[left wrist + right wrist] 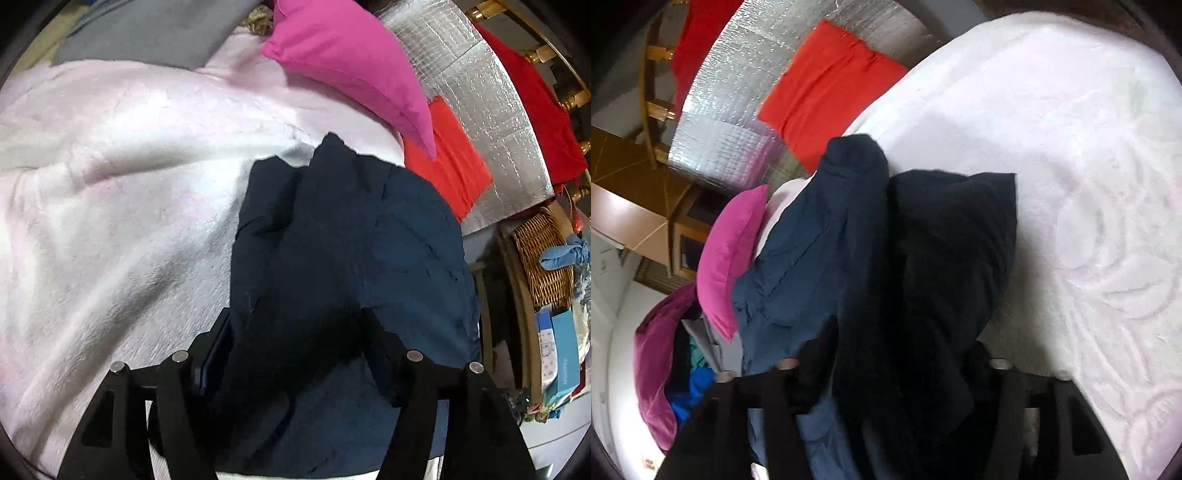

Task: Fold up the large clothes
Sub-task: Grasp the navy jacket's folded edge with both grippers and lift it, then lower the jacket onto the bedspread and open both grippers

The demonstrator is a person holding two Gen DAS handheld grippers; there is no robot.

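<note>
A dark navy garment [332, 236] lies bunched on a pale pink fleece blanket [110, 177]. My left gripper [295, 332] has the navy cloth draped between and over its two black fingers, which stand apart; the fingertips are hidden under the fabric. In the right wrist view the same navy garment [879, 258] hangs in folds over my right gripper [890, 362], whose fingers [809, 365] are mostly covered by it. The blanket [1071, 166] spreads to the right there.
A magenta pillow [351, 62] and an orange-red folded cloth [454, 162] lie beyond the garment on a silver foil sheet [491, 92]. A wicker basket [543, 258] stands at the right. The right wrist view shows the pillow [727, 258] and a pile of clothes [687, 387] at the left.
</note>
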